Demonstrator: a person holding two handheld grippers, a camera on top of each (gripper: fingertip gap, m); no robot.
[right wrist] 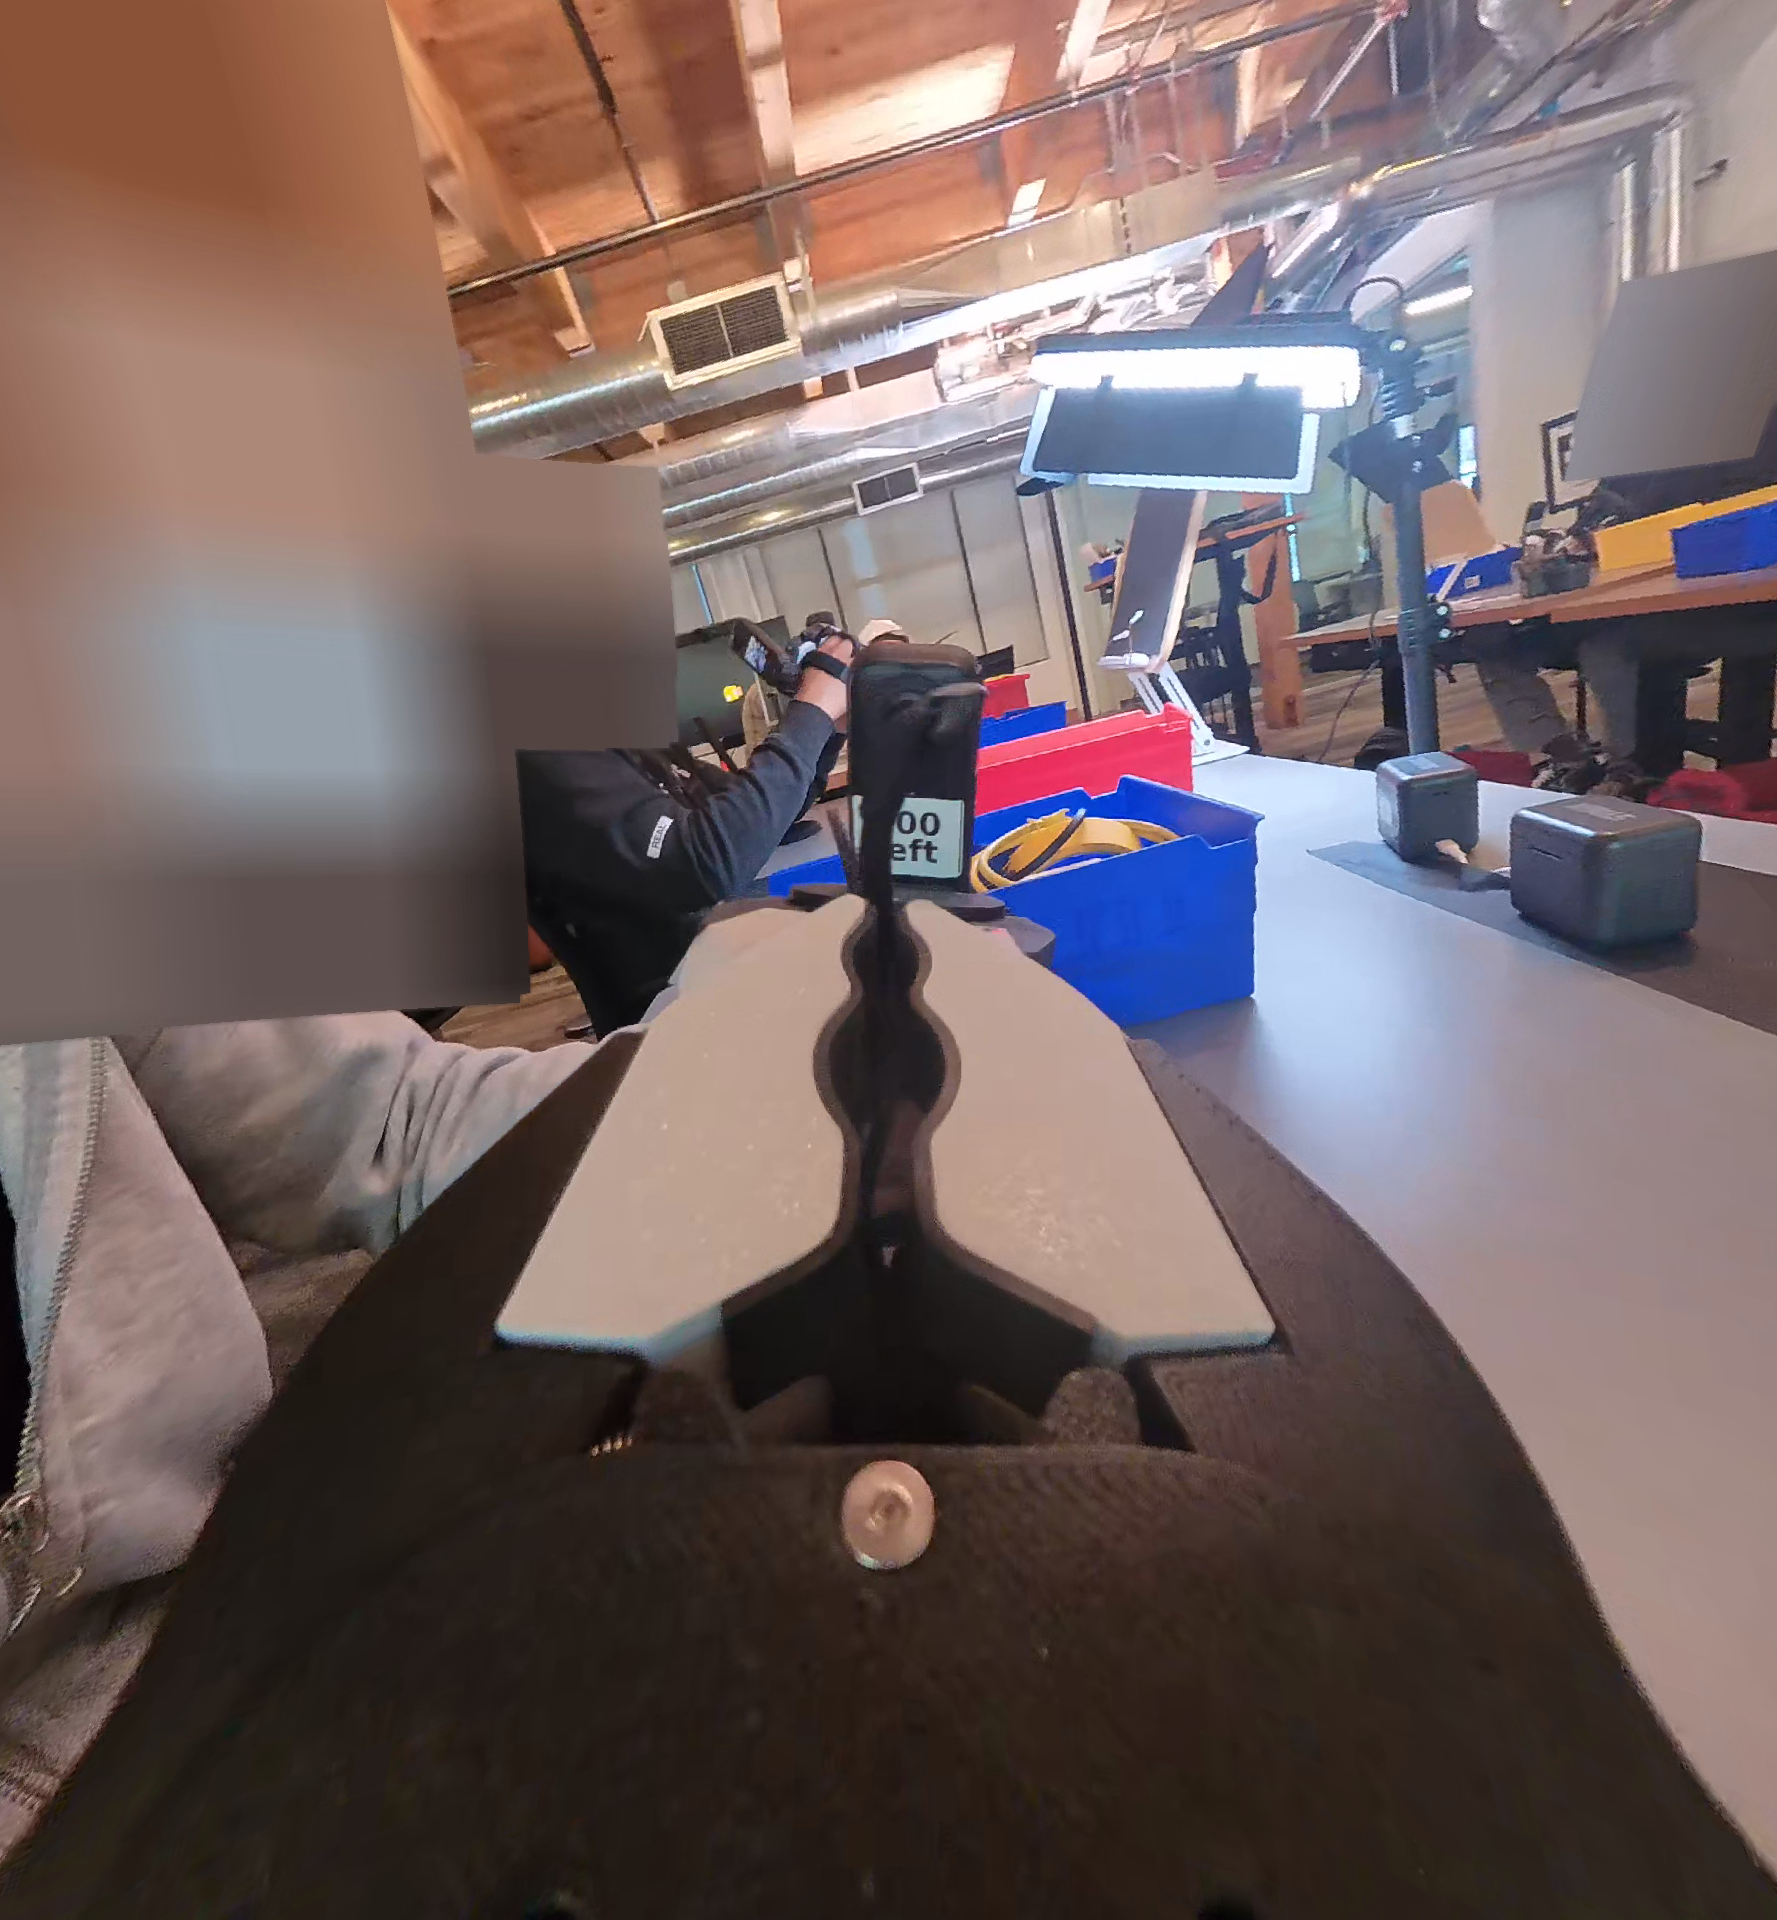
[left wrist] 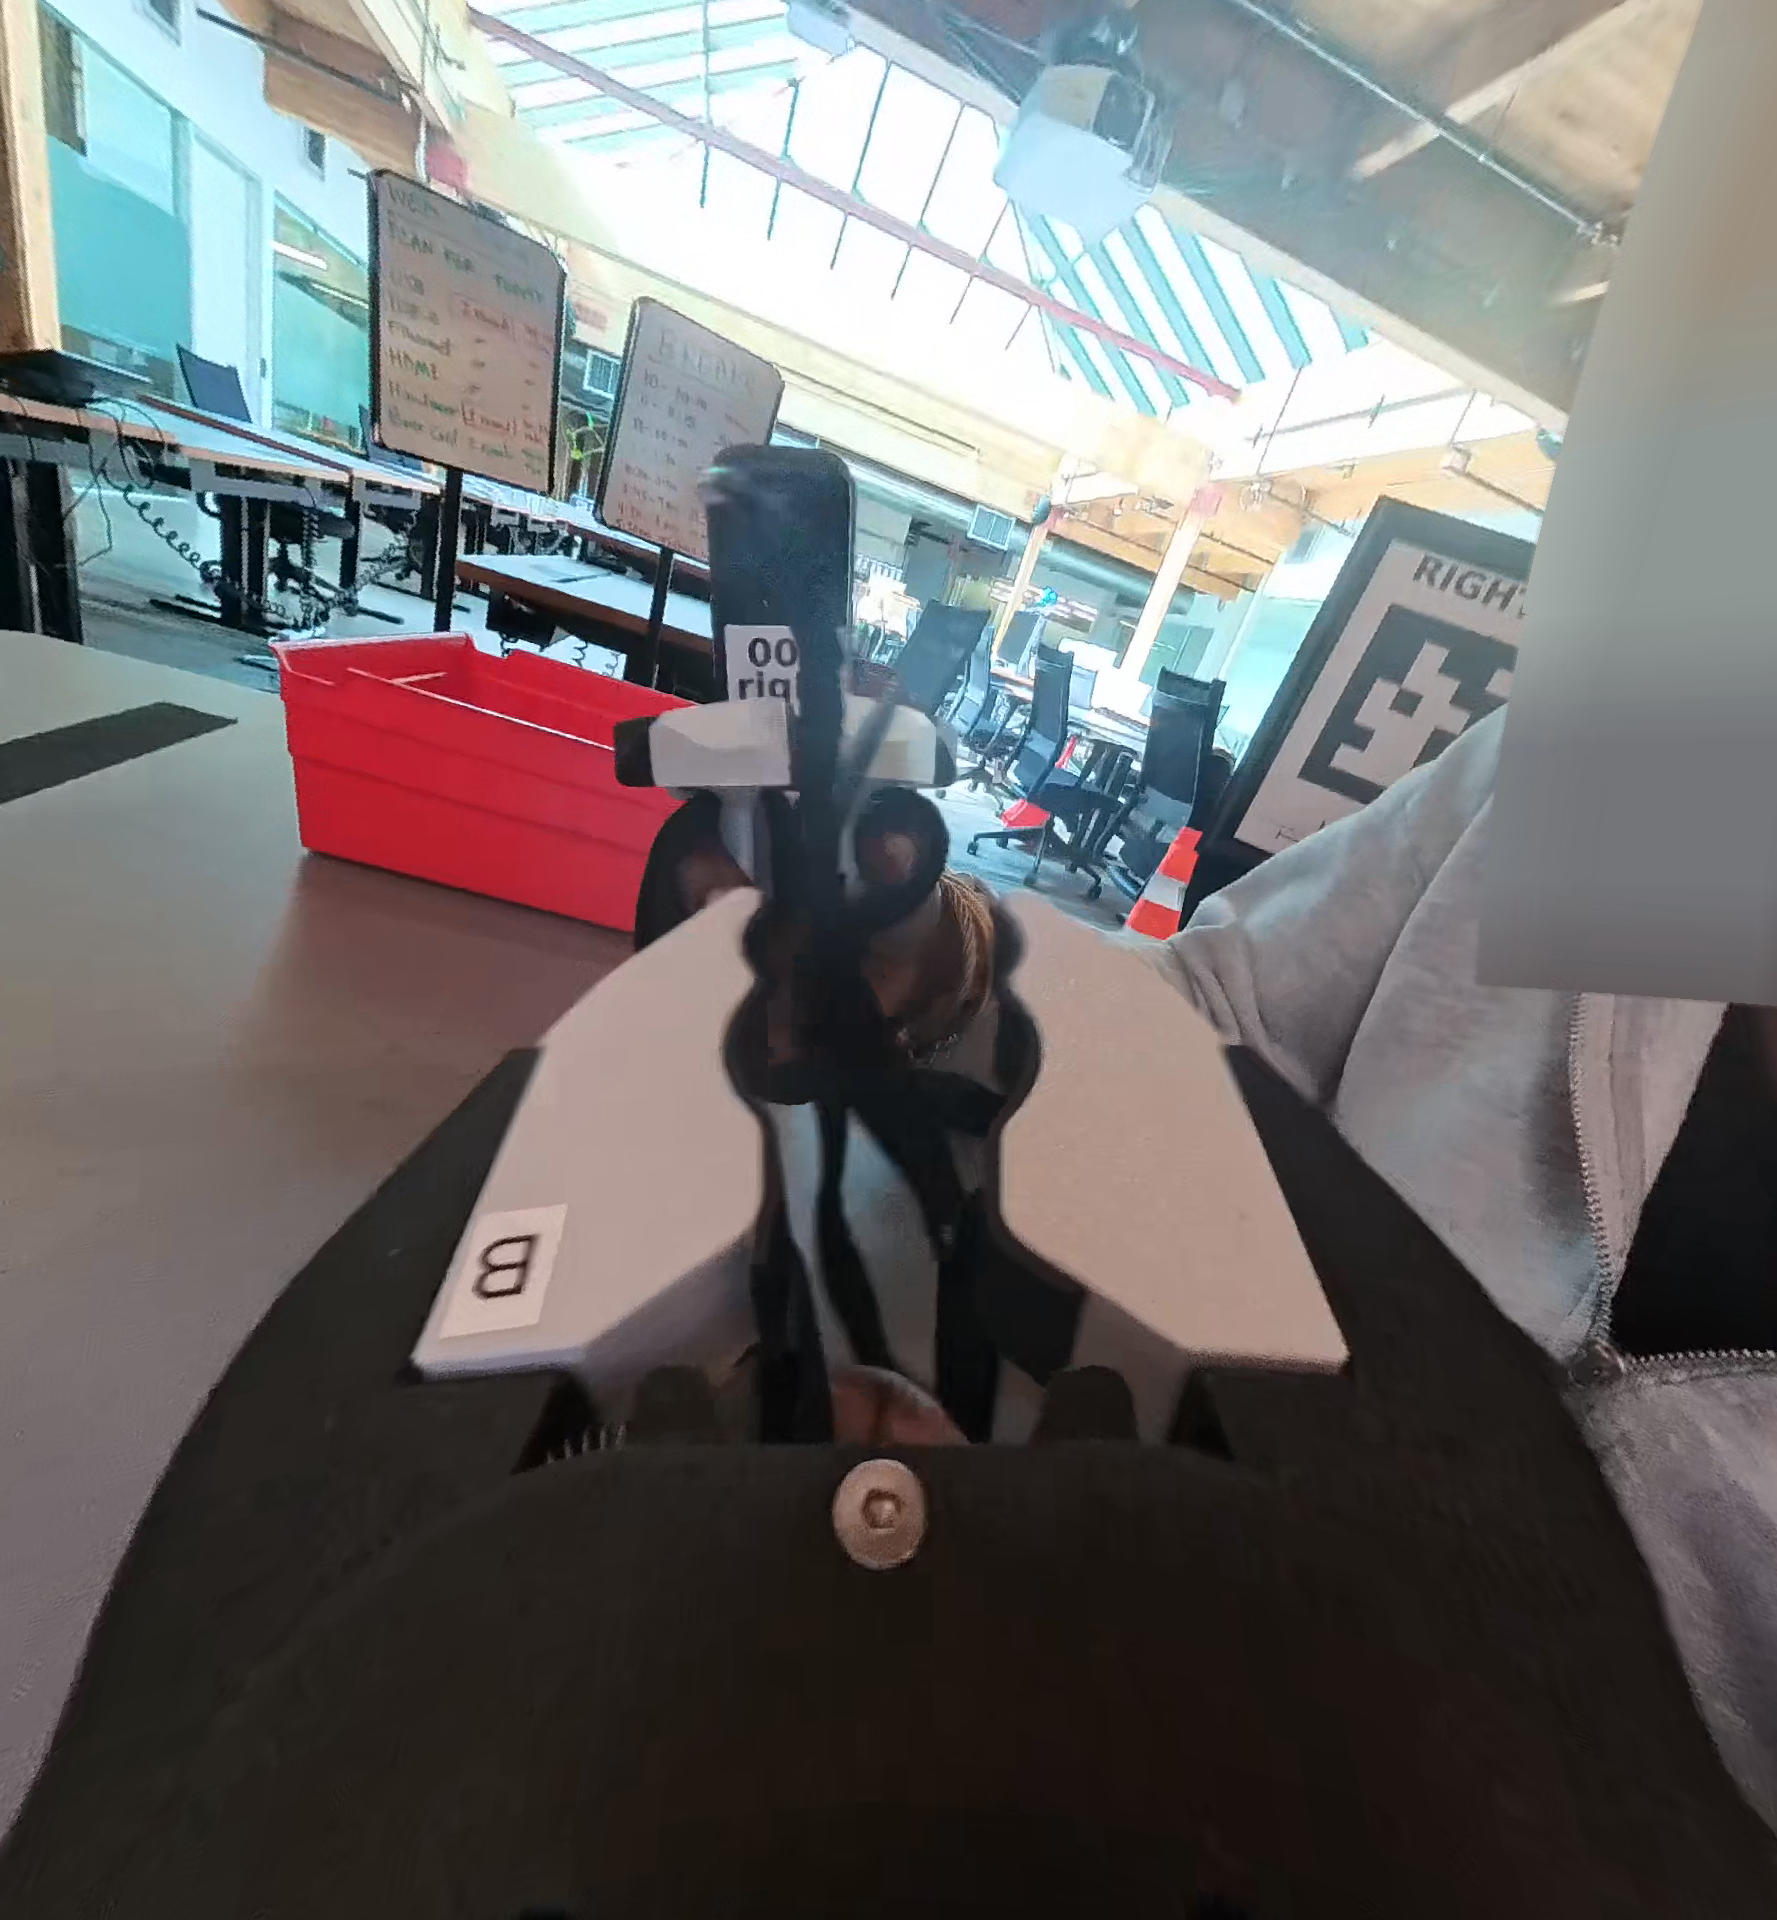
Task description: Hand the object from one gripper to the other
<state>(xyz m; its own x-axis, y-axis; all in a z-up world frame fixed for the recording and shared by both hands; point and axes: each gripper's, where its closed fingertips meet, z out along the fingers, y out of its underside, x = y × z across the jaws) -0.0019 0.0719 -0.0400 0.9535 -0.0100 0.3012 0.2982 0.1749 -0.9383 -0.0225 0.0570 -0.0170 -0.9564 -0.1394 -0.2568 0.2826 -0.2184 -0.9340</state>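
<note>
1. Currently we see the two tools facing each other above the table, tip to tip, with a thin black cord running between them.
2. Right tool: its grey fingers are drawn close together, and the wavy black pads are clamped on the cord, which lies along the narrow slot between them.
3. Left tool: its fingers stand clearly apart, released. Dark strands of the cord hang in the gap, but it is wider than they are. We see no pad pressing on them.
4. In the left wrist view the other tool stands upright just beyond the left fingertips, with a white label on its black body. The hand holding it partly shows behind the tips.
5. The cord is off the table and held in the air at the meeting point. Its far end is hidden among the black parts, so we cannot tell its full shape.
6. A grey zip-up sleeve fills the right edge of the left wrist view.
7. A red bin sits on the table behind the left tool.
8. A blue bin holding a coiled yellow cable sits beyond the right tool.
9. Two small dark grey boxes rest on a dark mat, well apart from the tools.
10. A lit light panel stands in the background.
</note>
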